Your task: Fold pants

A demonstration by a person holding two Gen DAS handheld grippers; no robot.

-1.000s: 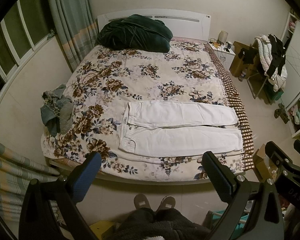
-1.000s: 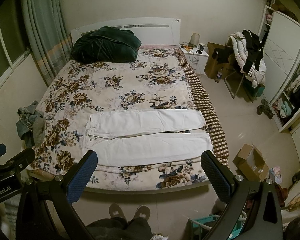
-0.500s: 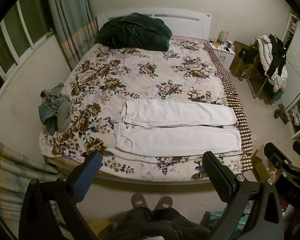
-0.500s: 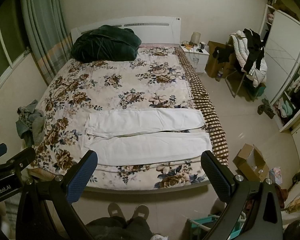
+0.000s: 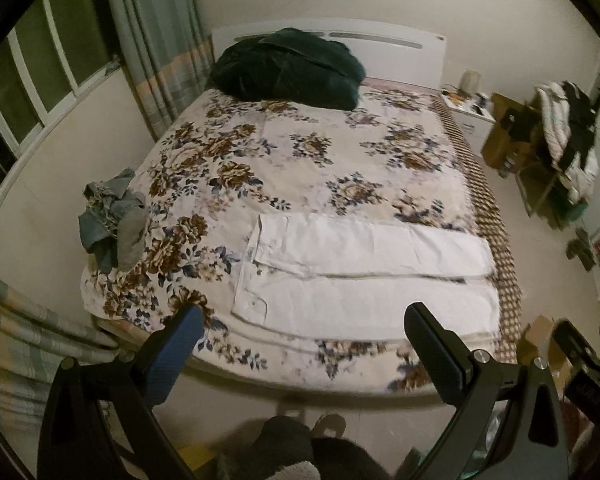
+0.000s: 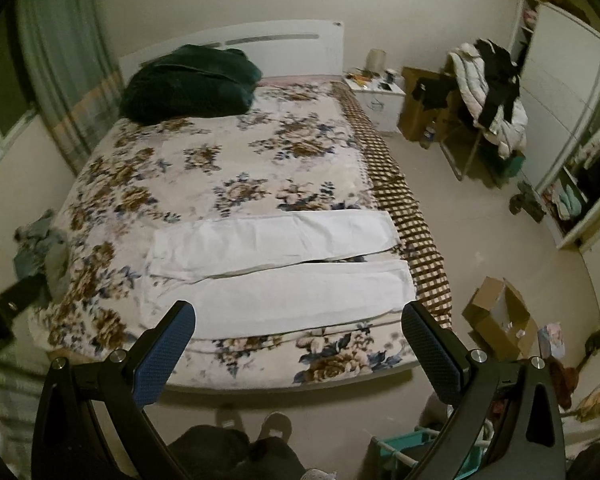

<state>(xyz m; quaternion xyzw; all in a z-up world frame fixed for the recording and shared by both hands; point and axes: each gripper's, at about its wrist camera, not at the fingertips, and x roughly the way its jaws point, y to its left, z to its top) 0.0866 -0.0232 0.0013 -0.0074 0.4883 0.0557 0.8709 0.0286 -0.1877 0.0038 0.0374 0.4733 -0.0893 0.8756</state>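
Note:
White pants (image 5: 364,276) lie flat across the foot of a floral bed (image 5: 300,160), waist to the left, both legs side by side pointing right. They also show in the right wrist view (image 6: 284,264). My left gripper (image 5: 300,328) is open and empty, held in the air in front of the bed's near edge. My right gripper (image 6: 296,328) is open and empty, also short of the bed, nearer the leg ends. Neither touches the pants.
A dark green blanket (image 5: 288,70) sits at the headboard. A heap of grey-blue clothes (image 5: 114,220) lies at the bed's left edge. A cardboard box (image 6: 500,320) is on the floor to the right. A chair piled with clothes (image 6: 488,100) stands by the wardrobe. The person's feet (image 6: 252,424) are below.
Both grippers have moved forward towards the bed; the pants sit larger and closer in both views. The right view has swung left. Both stay open.

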